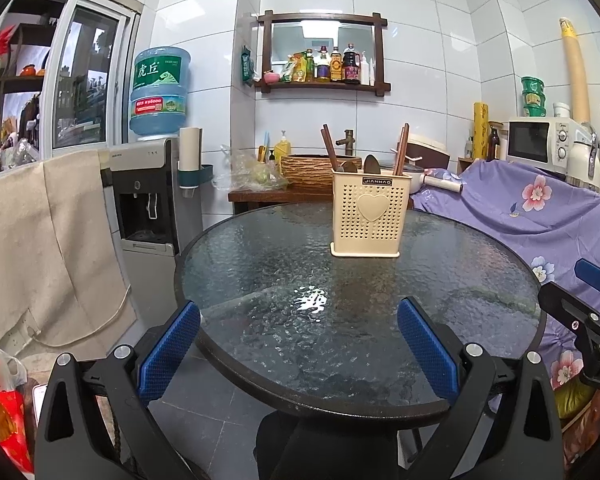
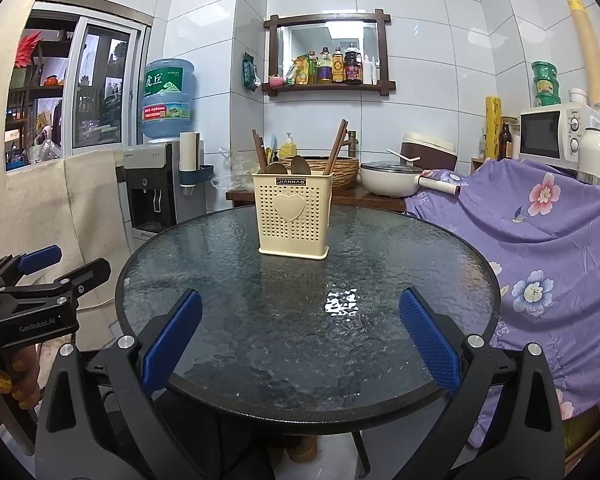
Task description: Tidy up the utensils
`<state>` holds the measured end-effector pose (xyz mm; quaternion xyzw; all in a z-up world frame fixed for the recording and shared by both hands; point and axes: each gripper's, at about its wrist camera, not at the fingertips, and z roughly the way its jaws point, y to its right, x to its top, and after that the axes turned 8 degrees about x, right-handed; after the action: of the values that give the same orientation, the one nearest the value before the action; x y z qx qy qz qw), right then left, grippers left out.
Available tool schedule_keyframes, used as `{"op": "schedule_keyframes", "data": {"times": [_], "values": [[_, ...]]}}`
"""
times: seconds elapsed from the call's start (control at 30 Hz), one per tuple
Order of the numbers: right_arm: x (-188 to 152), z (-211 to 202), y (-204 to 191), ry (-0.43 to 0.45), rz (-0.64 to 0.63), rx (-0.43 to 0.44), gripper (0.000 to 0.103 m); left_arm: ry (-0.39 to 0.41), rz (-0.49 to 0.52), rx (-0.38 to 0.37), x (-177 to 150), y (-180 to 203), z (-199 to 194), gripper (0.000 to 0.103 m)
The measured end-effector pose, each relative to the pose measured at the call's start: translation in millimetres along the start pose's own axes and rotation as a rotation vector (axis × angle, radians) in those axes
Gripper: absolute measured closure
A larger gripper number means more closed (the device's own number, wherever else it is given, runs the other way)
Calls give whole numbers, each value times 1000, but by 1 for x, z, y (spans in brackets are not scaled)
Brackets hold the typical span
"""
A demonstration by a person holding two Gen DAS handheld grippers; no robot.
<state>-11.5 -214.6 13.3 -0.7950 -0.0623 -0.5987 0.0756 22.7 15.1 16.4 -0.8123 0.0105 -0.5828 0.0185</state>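
A cream perforated utensil holder [image 1: 367, 212] with a heart on its front stands on the far side of a round glass table [image 1: 260, 264]. Brown chopsticks [image 1: 401, 148] and wooden spoons [image 1: 371, 164] stick up out of it. My left gripper [image 1: 300, 344] is open and empty, held over the table's near edge. My right gripper [image 2: 300, 344] is open and empty at the near edge too. The holder [image 2: 294, 216], chopsticks [image 2: 337, 148] and spoons [image 2: 300, 165] also show in the right wrist view. No loose utensil lies on the table [image 2: 220, 280].
A water dispenser [image 1: 148, 196] stands left of the table, a cloth-draped surface [image 1: 40, 248] nearer left. A purple flowered cover [image 2: 540, 248] lies right, a microwave [image 2: 548, 136] behind it. A wooden counter with a basin [image 1: 320, 168] and a white pot [image 2: 388, 180] stands behind.
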Motion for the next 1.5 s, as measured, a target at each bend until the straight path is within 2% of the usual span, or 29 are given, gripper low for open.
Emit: {"op": "schedule_keyframes", "data": {"times": [0.33,1.5], "values": [[8,5,-4,0,-8,14,6,-9,14,30,8,3,4,6],[3,8,-6,-17,2,14,6,-28,9,23,2,5,6,6]]}}
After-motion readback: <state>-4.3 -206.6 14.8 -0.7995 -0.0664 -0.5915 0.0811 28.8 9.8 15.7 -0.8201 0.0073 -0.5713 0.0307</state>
